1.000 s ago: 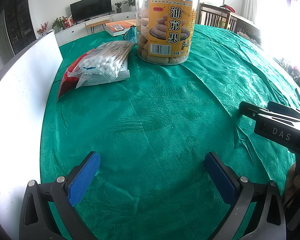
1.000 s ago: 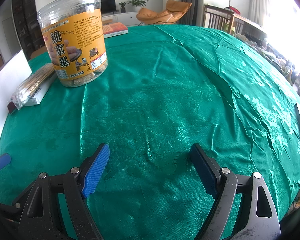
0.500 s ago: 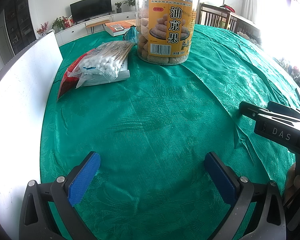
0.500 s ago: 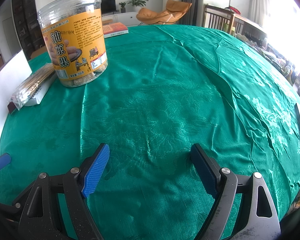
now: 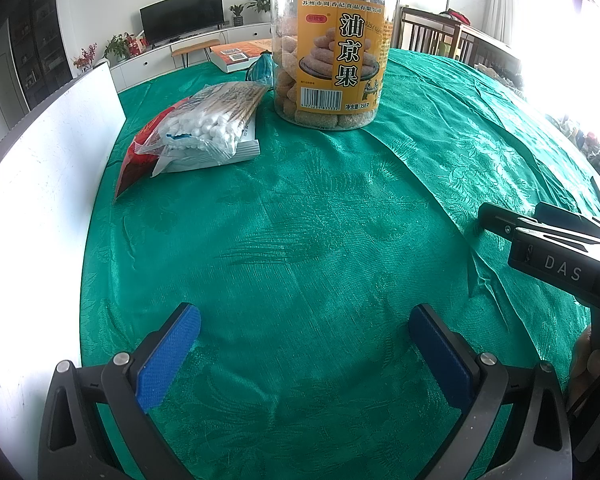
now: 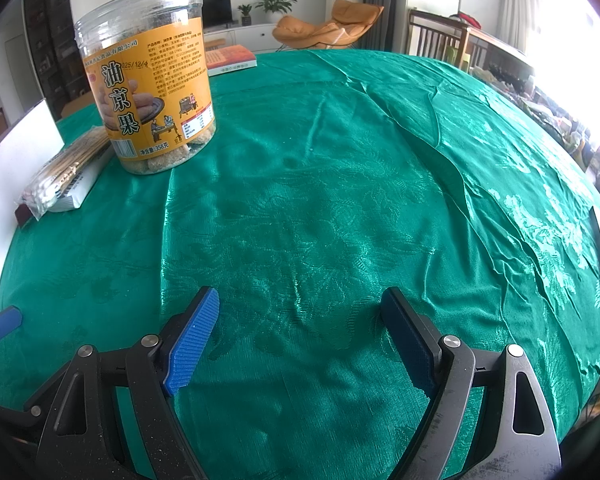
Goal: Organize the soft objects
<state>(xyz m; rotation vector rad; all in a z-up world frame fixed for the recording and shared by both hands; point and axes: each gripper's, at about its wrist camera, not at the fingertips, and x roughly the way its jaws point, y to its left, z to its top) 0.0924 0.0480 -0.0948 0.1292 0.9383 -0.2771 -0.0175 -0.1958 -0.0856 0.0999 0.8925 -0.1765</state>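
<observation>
A clear bag of cotton swabs (image 5: 208,128) lies on a white packet (image 5: 236,148) and a red packet (image 5: 136,160) at the far left of the green tablecloth (image 5: 320,220). The swab bag also shows in the right wrist view (image 6: 64,176). My left gripper (image 5: 304,344) is open and empty, low over the cloth near the front. My right gripper (image 6: 300,336) is open and empty too, to the right of the left one. Its body shows in the left wrist view (image 5: 556,256).
A tall clear jar of snacks with an orange label (image 5: 332,48) stands behind the packets, also in the right wrist view (image 6: 152,92). A white board (image 5: 40,200) runs along the left edge. A book (image 6: 228,60) lies at the far edge.
</observation>
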